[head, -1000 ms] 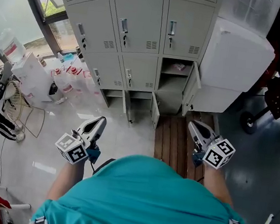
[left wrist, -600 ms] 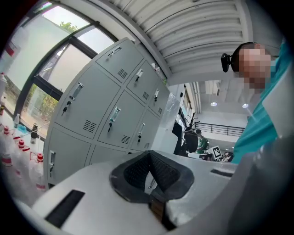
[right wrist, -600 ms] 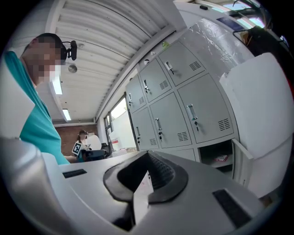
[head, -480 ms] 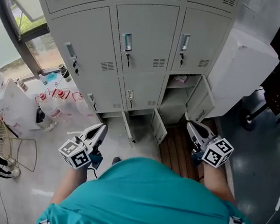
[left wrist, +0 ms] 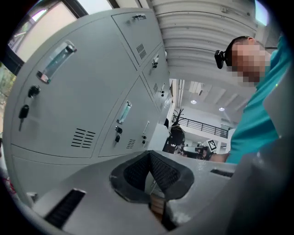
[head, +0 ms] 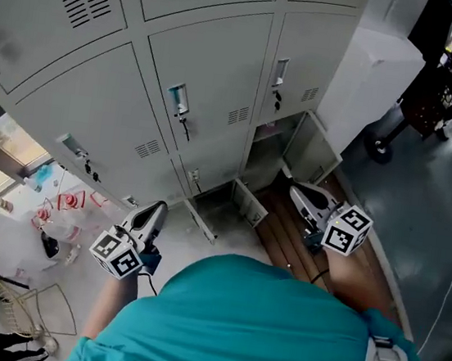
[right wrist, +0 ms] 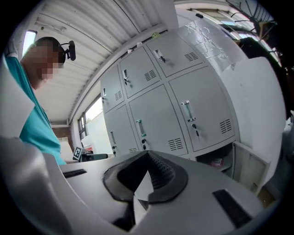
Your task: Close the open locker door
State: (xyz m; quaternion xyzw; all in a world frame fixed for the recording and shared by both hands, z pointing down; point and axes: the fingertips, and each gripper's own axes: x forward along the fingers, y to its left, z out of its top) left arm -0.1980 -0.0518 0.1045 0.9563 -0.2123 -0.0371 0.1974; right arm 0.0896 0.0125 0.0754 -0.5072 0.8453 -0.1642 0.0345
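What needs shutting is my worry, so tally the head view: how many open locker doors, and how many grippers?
Open locker doors: 3
Grippers: 2, the left gripper and the right gripper
Total: 5

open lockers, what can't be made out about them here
- Right gripper view: pink item in the open locker, too small to identify.
- Head view: that locker's inside, too dim and small.
- Left gripper view: open lockers unseen; the left claw covers the lower frame.

Fingers together before grey lockers
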